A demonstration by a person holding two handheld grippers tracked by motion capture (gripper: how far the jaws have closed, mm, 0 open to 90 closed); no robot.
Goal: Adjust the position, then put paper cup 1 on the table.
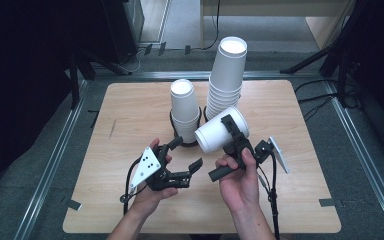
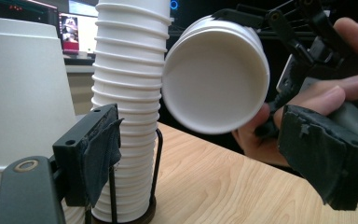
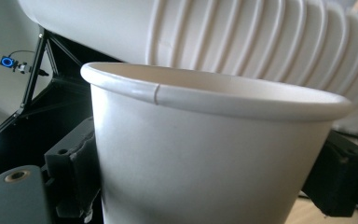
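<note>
R gripper (image 1: 235,131) clamps empty cup (image 1: 219,131), L gripper (image 1: 185,157) agape

We found no readable text, label or number anywhere. The glowing marks on the dark screens (image 2: 74,25) were too blurred to read.

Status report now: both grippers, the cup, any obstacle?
Right gripper shut on single paper cup, tilted above table. Left gripper open, holds nothing. Tall cup stack close behind the cup.

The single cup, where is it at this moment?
In the high view the cup is right of centre, held sideways in the right gripper above the table, just before the tall stack.
</note>
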